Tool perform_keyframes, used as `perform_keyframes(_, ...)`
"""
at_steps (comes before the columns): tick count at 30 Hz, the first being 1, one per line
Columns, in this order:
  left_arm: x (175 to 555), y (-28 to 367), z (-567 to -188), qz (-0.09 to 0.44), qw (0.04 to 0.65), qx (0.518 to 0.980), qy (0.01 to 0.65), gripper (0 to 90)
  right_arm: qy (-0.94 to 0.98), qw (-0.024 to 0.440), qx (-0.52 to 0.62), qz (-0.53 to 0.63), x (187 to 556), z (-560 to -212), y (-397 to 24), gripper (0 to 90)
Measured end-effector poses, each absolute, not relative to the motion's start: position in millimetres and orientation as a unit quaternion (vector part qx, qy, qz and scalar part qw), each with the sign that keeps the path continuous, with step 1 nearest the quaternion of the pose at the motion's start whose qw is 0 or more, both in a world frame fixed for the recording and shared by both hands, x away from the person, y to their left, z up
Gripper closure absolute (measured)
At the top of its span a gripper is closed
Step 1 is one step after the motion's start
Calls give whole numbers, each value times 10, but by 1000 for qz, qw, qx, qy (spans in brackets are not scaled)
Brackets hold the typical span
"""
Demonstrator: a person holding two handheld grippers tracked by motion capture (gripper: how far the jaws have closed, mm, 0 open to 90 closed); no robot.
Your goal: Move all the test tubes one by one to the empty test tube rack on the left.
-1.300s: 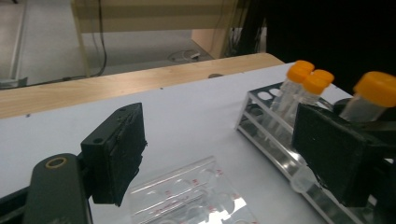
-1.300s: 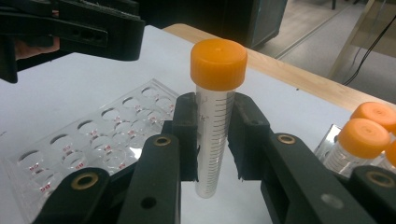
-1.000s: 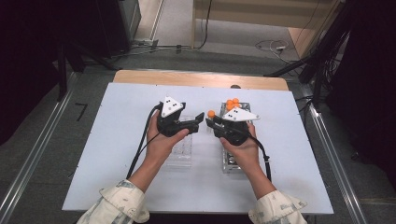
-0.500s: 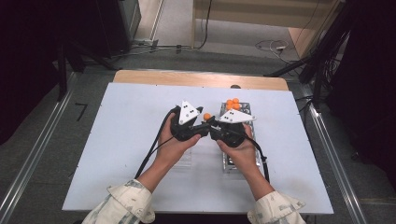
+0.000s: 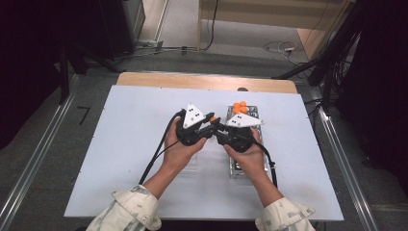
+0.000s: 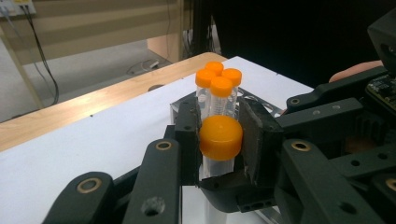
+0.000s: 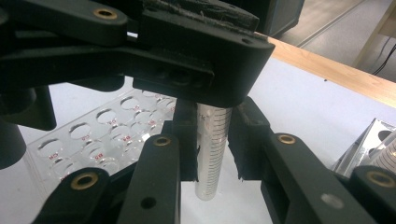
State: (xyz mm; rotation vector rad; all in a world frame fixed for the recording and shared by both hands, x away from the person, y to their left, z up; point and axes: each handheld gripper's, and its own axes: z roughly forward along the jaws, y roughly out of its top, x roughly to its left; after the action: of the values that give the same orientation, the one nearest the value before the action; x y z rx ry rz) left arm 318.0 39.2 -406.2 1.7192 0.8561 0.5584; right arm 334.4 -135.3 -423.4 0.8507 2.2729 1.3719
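with the right gripper [image 7: 212,154] clamped on the tube [image 7: 211,149], the left gripper [image 6: 219,140] has just closed on its orange cap [image 6: 221,137], so twist gently, keeping the tube upright.

From my station, the tube [image 7: 212,149] at lower centre of the right gripper view reads as clear, glossy plastic with fine printed graduation marks; its cap [image 6: 221,137], centre of the left gripper view, is smooth orange plastic with a soft sheen. I see the left gripper [image 6: 219,140] and right gripper [image 7: 212,140] as matt black plastic with brass-coloured pivot bushings, their fingers [image 6: 256,135] faced with rough, fraying dark pads. The rack [image 7: 93,140] at left of the right gripper view is transparent, glossy plastic. The tabletop [image 5: 134,125] is matt white, edged in bare pale wood. The sleeves [image 5: 127,209] are soft printed cloth.
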Motion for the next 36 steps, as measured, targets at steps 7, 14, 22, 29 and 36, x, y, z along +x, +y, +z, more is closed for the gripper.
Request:
perform_keyframes(7,3218,451,-4024,224,549,715,370,710,804,174,296,485,3329,-4234,-1342,470)
perform_keyframes(14,3287,562,-3948,221,547,708,389,710,801,172,296,491,3304,-4244,-1355,318)
perform_keyframes(22,3383,675,-3893,227,542,702,403,709,799,173,299,492,3292,-4229,-1421,303)
perform_keyframes(29,3473,813,-3779,245,540,691,414,709,795,174,305,494,3288,-4223,-1509,249)
perform_keyframes(36,3529,902,-3771,258,530,688,423,709,789,177,311,500,3291,-4200,-1581,219)
